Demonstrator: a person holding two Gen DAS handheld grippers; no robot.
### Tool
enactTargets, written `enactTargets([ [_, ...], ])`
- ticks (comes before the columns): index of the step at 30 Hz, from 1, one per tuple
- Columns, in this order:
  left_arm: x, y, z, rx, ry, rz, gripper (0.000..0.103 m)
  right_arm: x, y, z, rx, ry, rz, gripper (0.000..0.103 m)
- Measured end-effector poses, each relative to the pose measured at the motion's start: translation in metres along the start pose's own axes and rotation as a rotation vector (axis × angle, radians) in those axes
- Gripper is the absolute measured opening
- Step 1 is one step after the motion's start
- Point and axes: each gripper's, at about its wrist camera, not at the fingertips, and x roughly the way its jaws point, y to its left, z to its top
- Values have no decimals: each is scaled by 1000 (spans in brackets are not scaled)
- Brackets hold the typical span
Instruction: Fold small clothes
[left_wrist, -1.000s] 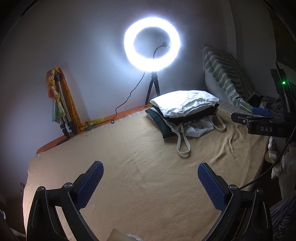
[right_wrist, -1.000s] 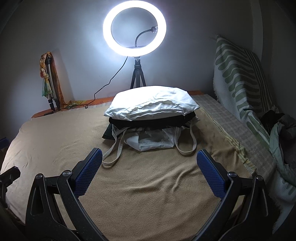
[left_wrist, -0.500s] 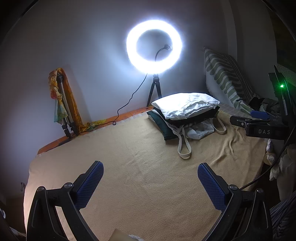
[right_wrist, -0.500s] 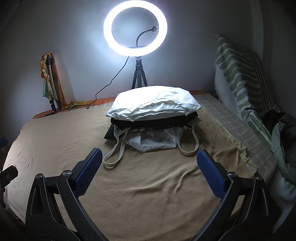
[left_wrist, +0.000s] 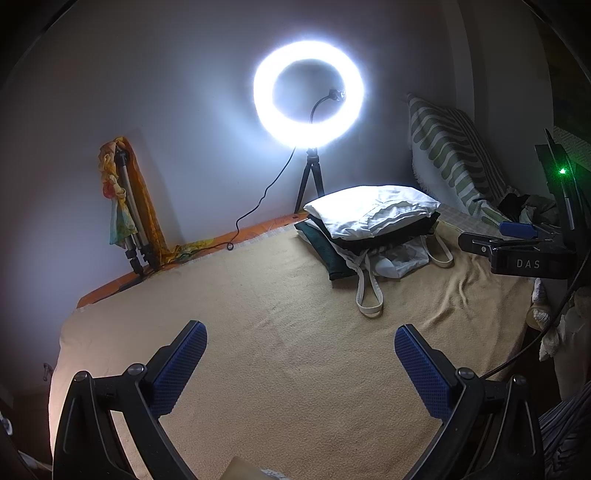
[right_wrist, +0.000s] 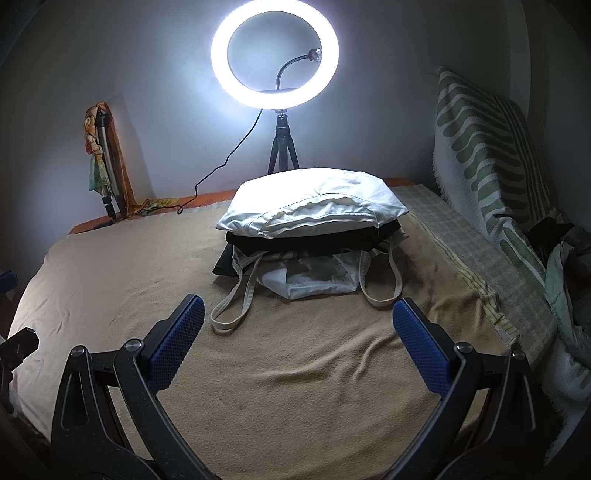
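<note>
**Two empty tongs hover over a bed with a stack of folded clothes**

The left tongs (left_wrist: 301, 363) hang above the tan blanket (left_wrist: 258, 314), jaws spread wide, nothing between them. The right tongs (right_wrist: 299, 339) are likewise wide apart and empty, aimed straight at the pile (right_wrist: 314, 221) near the far wall. The pile looks neatly stacked: a white garment (right_wrist: 314, 199) on top, a black one (right_wrist: 314, 240) beneath, a dark green one (left_wrist: 325, 254) lowest, with a cloth bag (right_wrist: 314, 280) trailing its straps forward. A ring light (right_wrist: 275, 55) behind lights the bed, likely for the cameras. Whether folding is finished or another piece awaits, I cannot tell.
</note>
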Motion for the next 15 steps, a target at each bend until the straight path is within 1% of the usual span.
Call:
enactTargets([
  [15, -1, -1, 1, -1, 1, 6, 103, 0, 3, -2, 2, 3, 5, 103],
])
